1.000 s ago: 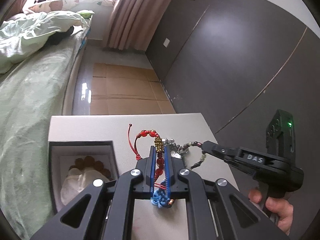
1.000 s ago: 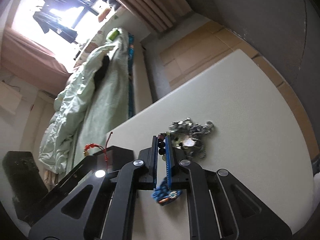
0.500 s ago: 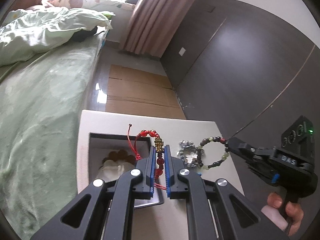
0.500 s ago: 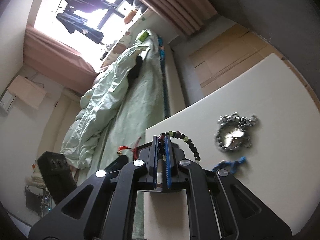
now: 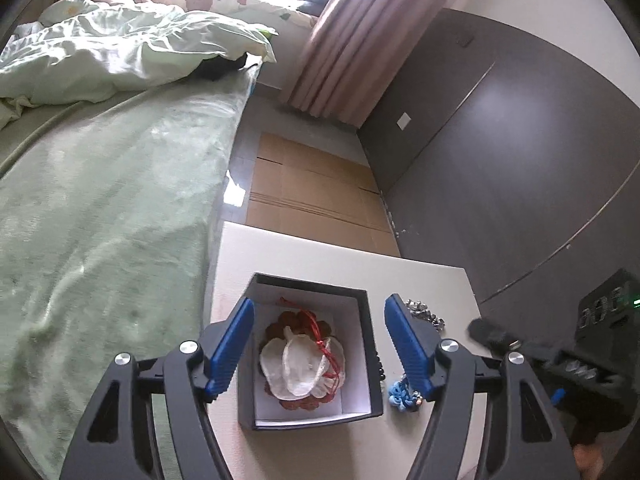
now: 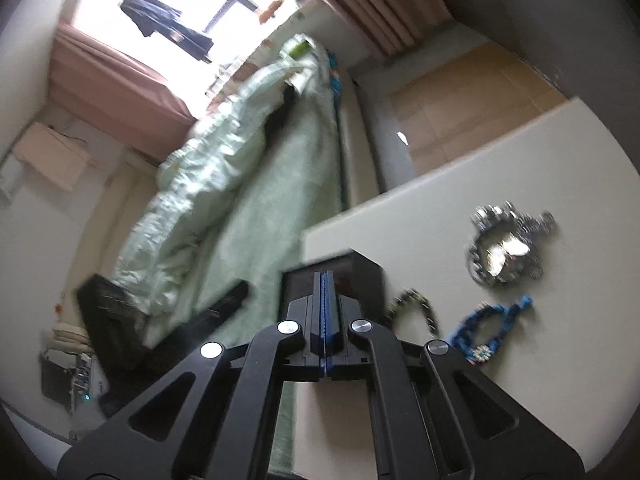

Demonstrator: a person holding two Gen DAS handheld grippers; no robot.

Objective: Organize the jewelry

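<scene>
My left gripper (image 5: 320,302) hangs over the black jewelry box (image 5: 372,344), and its jaws are opening with nothing between them. The red cord bracelet (image 5: 320,336) lies inside the box on a white pouch (image 5: 300,364) and brown beads (image 5: 280,320). My right gripper (image 6: 326,280) is shut with nothing seen between its pads, just in front of the box (image 6: 360,276). A dark bead bracelet (image 6: 416,308) lies on the table beside the box. Further right are a blue knotted bracelet (image 6: 484,328) and a silver chain (image 6: 508,244).
The white table (image 5: 304,256) stands against a bed with green bedding (image 5: 100,220) on its left. A dark wall (image 5: 500,160) is close on the right, and flattened cardboard (image 5: 312,188) covers the floor beyond. The right gripper (image 5: 492,334) reaches in over the table's right edge.
The left gripper swung left over the box and opened, and the red bracelet dropped inside. The right gripper moved toward the box and no longer holds the bead bracelet.
</scene>
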